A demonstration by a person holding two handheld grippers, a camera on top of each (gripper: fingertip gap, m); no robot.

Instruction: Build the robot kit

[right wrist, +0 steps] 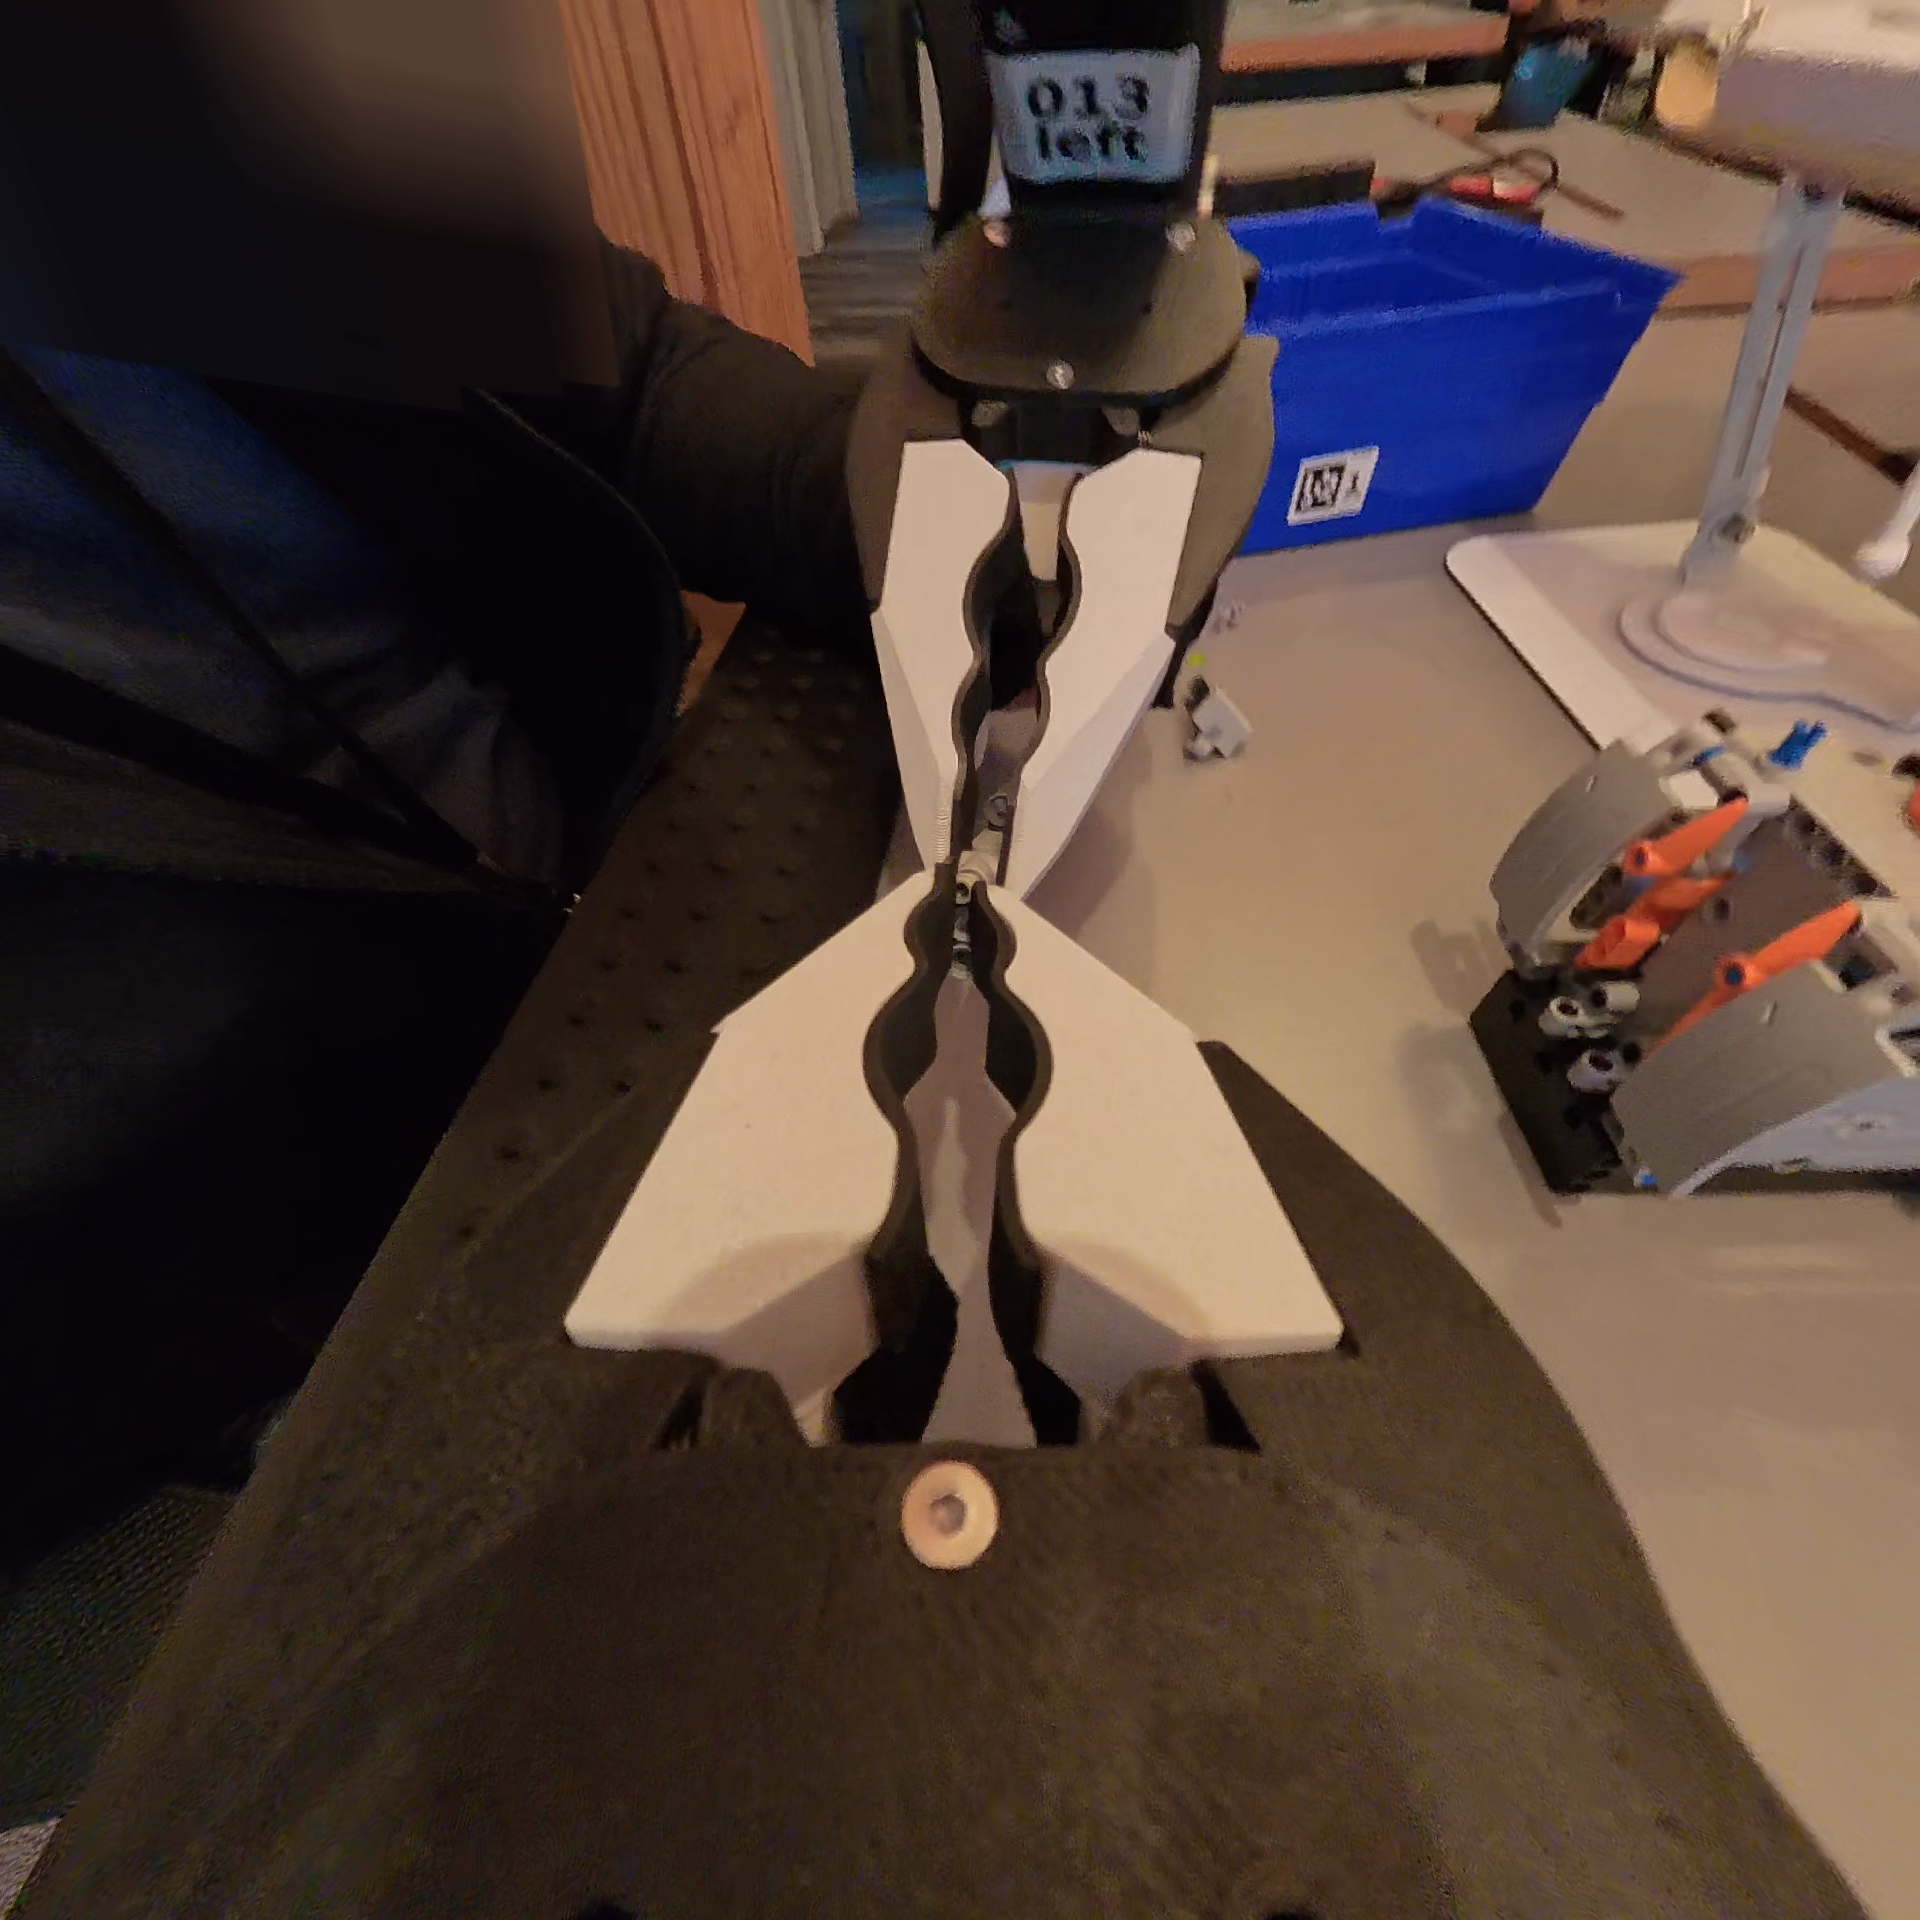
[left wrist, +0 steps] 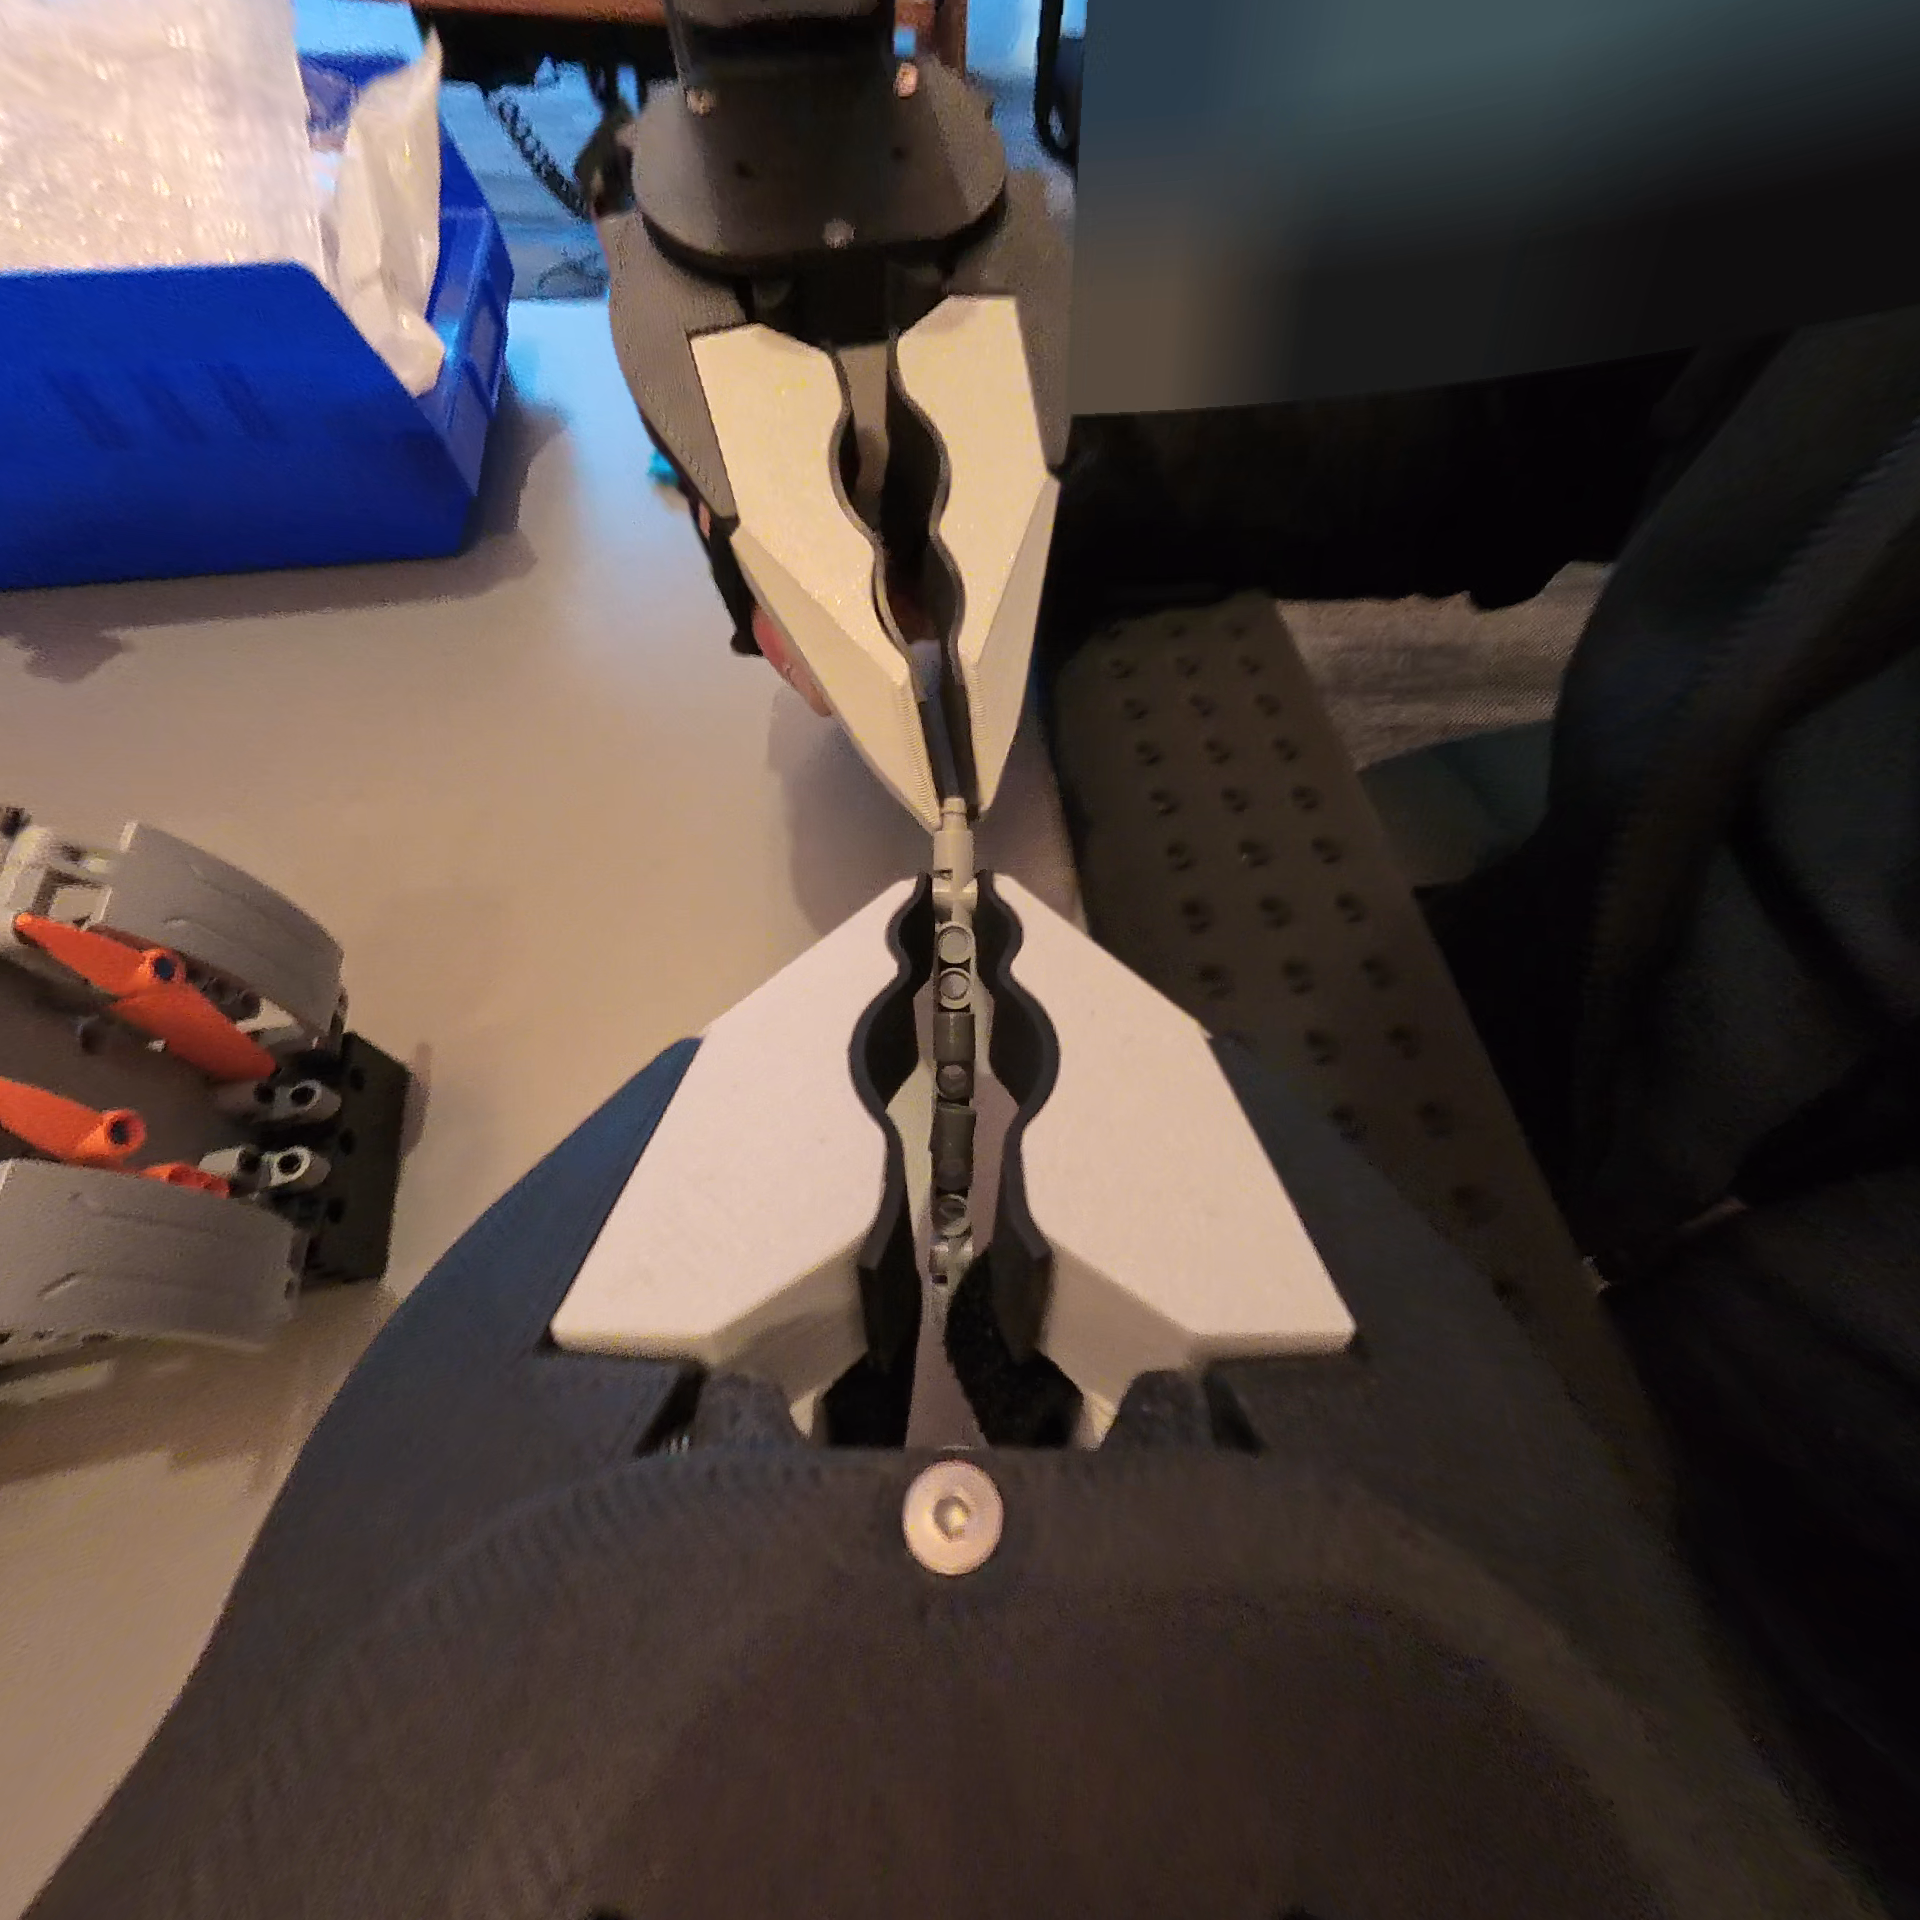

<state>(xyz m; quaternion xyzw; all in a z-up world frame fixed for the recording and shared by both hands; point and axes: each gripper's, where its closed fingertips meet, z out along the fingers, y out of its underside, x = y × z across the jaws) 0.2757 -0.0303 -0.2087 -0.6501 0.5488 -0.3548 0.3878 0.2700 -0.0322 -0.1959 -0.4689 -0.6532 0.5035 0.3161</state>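
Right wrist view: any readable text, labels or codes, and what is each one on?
White label on the black body of the left gripper: legible print, not quoted here.
White sticker on the blue bin: a square code pattern; the small mark beside it is too blurred to read.
Grey linkage, dark axle, brick model: no writing visible.
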